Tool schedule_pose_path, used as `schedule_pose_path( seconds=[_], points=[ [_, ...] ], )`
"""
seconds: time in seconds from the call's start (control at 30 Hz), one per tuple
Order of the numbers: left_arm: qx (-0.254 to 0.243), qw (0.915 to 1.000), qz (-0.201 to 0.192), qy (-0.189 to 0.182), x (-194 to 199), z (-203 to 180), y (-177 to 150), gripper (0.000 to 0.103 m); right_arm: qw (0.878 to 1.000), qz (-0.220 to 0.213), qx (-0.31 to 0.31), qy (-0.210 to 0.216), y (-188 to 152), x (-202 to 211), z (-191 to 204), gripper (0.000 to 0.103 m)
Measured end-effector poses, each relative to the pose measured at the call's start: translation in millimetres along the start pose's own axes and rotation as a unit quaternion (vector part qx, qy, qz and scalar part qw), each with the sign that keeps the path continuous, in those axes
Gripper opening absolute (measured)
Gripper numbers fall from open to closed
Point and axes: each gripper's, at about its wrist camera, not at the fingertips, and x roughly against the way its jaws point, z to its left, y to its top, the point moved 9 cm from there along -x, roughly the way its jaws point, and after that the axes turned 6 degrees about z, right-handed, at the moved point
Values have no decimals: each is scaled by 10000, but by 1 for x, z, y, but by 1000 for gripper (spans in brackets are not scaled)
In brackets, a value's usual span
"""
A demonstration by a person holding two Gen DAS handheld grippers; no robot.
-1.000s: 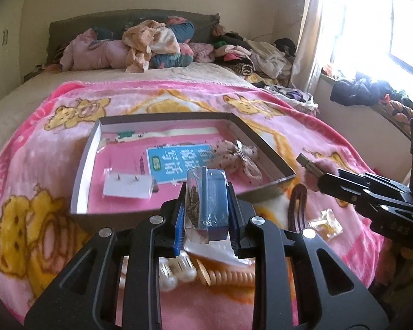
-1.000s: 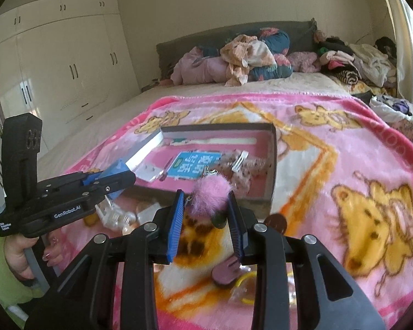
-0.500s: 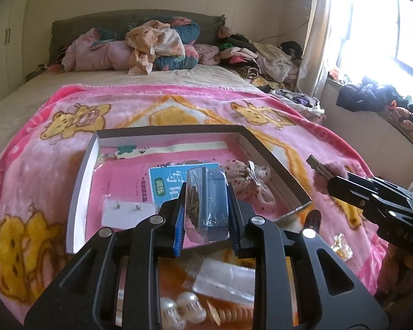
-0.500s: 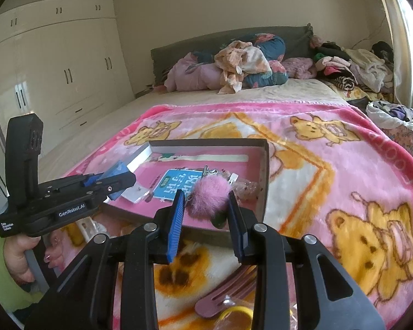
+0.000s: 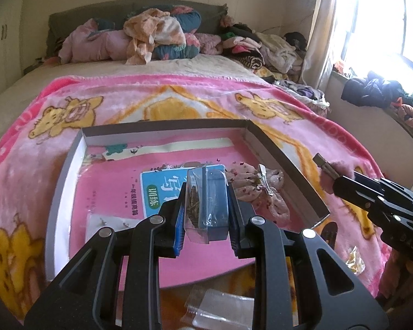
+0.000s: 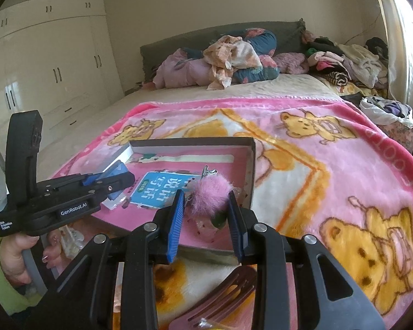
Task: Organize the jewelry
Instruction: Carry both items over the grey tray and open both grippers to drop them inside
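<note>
While "GenRobot.AI" marks left gripper (image 6: 115,181) | right gripper (image 6: 206,214) clamps pompom clip (image 6: 210,196)

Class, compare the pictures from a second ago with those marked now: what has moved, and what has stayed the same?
Both grippers have advanced from in front of the box to above its pink floor. The left gripper carries the clear packet forward; the right gripper carries the pink pom-pom clip. Nothing was released. The floral bow and earring card inside lie unmoved.
</note>
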Motion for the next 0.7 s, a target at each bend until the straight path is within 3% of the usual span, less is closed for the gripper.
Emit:
schedule_pose_path(
  seconds=[0.7],
  points=[
    [-15,9994,356,39,-32,0,-10,18,9987,508,-56,-39,-1,-58,-12,29]
  ],
)
